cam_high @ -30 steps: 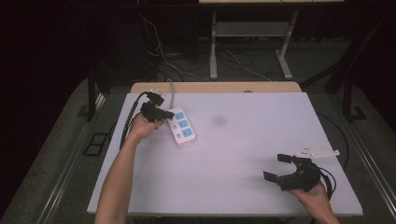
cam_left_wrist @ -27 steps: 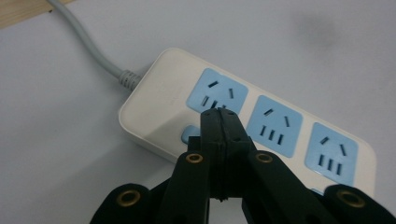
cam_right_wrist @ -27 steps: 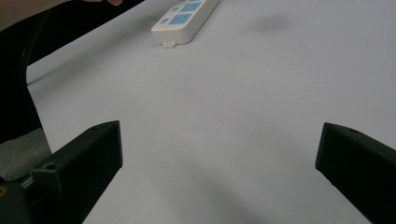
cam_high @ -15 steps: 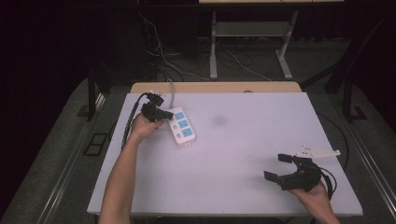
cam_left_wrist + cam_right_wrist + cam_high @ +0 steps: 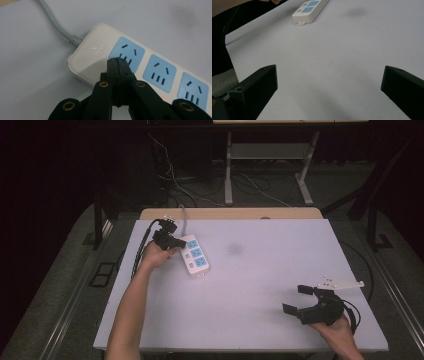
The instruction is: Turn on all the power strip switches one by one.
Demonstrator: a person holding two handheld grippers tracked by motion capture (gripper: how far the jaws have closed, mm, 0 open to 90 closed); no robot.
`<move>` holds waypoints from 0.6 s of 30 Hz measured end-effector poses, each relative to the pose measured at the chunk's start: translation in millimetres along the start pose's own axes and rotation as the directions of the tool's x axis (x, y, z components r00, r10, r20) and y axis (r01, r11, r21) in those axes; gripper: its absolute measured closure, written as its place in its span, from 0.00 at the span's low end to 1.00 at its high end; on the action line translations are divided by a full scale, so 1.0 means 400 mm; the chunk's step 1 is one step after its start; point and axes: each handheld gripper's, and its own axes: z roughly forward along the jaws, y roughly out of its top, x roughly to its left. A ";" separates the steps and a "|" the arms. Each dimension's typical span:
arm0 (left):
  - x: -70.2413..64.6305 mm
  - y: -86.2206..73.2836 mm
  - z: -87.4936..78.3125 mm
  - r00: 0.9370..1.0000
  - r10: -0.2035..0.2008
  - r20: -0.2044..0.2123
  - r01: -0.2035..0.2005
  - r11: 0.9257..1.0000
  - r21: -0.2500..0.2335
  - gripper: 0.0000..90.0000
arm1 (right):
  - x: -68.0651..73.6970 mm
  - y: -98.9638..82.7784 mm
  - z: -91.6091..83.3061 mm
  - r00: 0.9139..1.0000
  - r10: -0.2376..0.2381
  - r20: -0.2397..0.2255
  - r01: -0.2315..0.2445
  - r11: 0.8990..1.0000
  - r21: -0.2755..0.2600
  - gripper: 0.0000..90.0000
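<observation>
A: Work surface?

B: A flat pale lavender-white tabletop (image 5: 260, 285) with a faint dark smudge (image 5: 234, 249) near its far middle. A bare wooden strip (image 5: 230, 213) runs along its far edge.

A: Largest item on it?

B: A white plastic three-socket power strip with blue socket faces (image 5: 194, 255). It lies flat in the far-left part of the table, set at an angle, and a grey round cord (image 5: 56, 23) leaves its far end.

A: Left claw, state and position?

B: The left gripper (image 5: 172, 242) is clenched. In the left gripper view its two black jaws are pressed together with nothing between them. The joined tips (image 5: 119, 65) sit over the strip's cord end, at the near edge of the first blue socket (image 5: 127, 53), beside the embossed logo. Contact with the casing cannot be confirmed.

A: Right claw?

B: The right gripper (image 5: 299, 300) is released: jaws spread wide, empty, above bare tabletop at the near right. The power strip lies well apart from it, far off across the table in the right gripper view (image 5: 310, 8).

A: Smallest item?

B: A red light dot (image 5: 163, 97) on the strip's casing, just below the middle socket
</observation>
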 end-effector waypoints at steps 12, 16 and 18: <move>-0.001 -0.002 0.000 1.000 -0.014 -0.003 0.014 1.000 -0.001 1.00 | -0.001 0.001 -0.007 1.000 0.002 0.002 -0.002 1.000 -0.008 0.01; -0.002 -0.011 -0.004 1.000 -0.031 -0.004 0.031 0.999 -0.032 0.99 | -0.003 0.001 -0.009 1.000 0.006 0.005 -0.006 1.000 -0.016 0.01; -0.005 -0.014 -0.006 1.000 -0.017 -0.005 0.017 0.999 -0.035 0.99 | -0.006 0.001 -0.012 1.000 0.009 0.006 -0.009 1.000 -0.018 0.01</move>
